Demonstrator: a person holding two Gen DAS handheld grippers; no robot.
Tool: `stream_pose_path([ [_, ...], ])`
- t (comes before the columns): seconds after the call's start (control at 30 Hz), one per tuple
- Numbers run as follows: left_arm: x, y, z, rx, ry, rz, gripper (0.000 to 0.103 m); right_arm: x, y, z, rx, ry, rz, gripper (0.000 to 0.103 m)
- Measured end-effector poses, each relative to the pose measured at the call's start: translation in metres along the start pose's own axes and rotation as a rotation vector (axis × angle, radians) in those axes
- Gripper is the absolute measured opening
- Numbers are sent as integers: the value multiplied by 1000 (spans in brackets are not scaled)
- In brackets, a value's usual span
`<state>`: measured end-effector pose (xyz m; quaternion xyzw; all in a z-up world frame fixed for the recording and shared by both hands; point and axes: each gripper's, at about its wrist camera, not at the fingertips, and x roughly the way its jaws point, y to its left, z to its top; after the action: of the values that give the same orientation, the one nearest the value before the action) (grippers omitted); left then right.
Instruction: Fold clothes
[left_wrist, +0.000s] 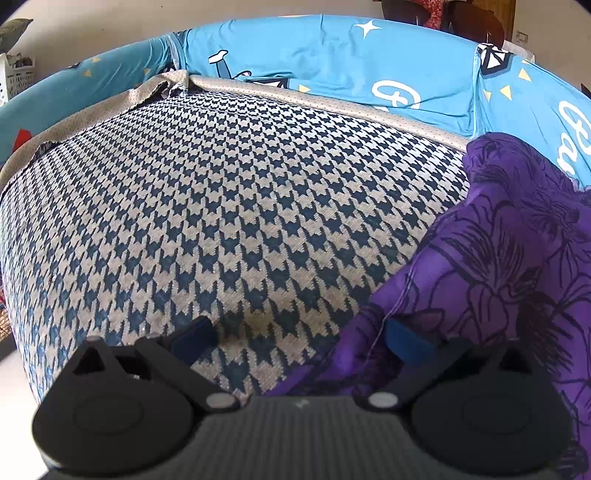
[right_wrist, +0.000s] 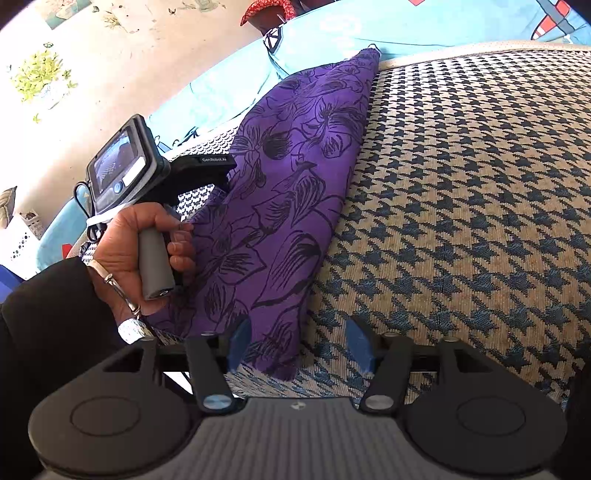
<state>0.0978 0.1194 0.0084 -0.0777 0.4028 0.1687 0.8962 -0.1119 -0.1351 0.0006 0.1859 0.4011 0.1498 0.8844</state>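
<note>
Right now my left gripper has its fingers spread, the purple floral cloth draped over the right finger, so I cannot tell whether it grips anything. My right gripper is spread too, the cloth's corner lying between its fingers on the houndstooth cushion. The person's hand hides the cloth's far edge.
</note>
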Motion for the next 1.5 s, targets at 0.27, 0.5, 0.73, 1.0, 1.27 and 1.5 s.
stream_pose_path([
  [0.27, -8, 0, 6, -10, 71, -12, 103, -2, -2, 12, -23, -51, 20, 75],
  [0.5, -28, -20, -3, 104, 77, -93, 103, 7, -12, 50, -11, -37, 39, 80],
  [0.73, -40, -46, -10, 230, 77, -159, 103, 17, -18, 88, -83, -61, 2, 80],
  [1.0, -43, -65, -15, 285, 83, -203, 103, 38, -34, 133, -99, -83, -45, 84],
  [1.27, -38, -79, -20, 316, 67, -190, 103, 55, -43, 156, -126, -93, -56, 84],
  [1.5, -34, -85, -22, 314, 70, -193, 103, 69, -50, 171, -136, -94, -69, 84],
])
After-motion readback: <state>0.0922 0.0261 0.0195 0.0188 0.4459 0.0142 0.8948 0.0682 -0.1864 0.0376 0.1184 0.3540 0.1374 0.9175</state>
